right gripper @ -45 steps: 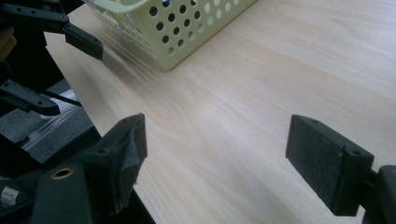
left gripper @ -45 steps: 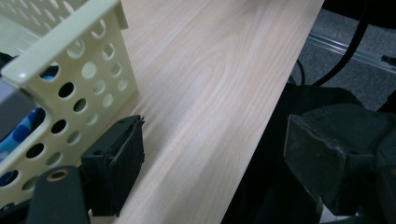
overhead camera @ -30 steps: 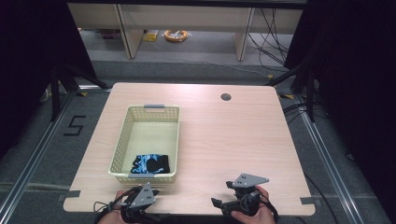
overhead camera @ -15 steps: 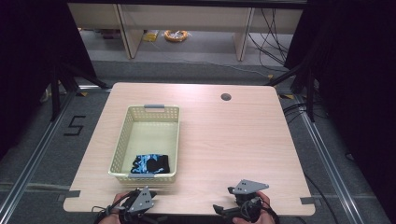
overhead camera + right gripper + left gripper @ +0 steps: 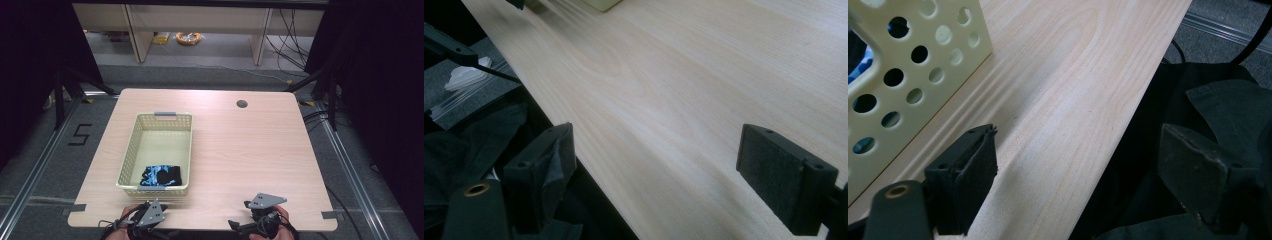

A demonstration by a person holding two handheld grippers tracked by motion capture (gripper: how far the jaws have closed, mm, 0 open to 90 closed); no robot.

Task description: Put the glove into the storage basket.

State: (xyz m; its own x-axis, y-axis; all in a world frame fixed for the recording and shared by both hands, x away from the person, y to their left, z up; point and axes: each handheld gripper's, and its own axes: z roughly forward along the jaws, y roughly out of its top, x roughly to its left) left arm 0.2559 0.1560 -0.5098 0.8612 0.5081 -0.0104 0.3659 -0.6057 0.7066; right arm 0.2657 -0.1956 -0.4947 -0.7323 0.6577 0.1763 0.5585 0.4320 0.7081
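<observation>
The pale wood-grain worktop [image 5: 240, 150] looks smooth with a soft matt sheen. The cream perforated plastic basket [image 5: 131, 150] is smooth and faintly glossy. Inside it lies a black-and-blue patterned cloth [image 5: 161, 177], soft and matt. The left claw [image 5: 1078, 190] carries matt black pads [image 5: 970, 175], slightly rough.

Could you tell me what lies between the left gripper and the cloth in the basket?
In the high view, the basket's near wall separates the left gripper from the cloth.
</observation>
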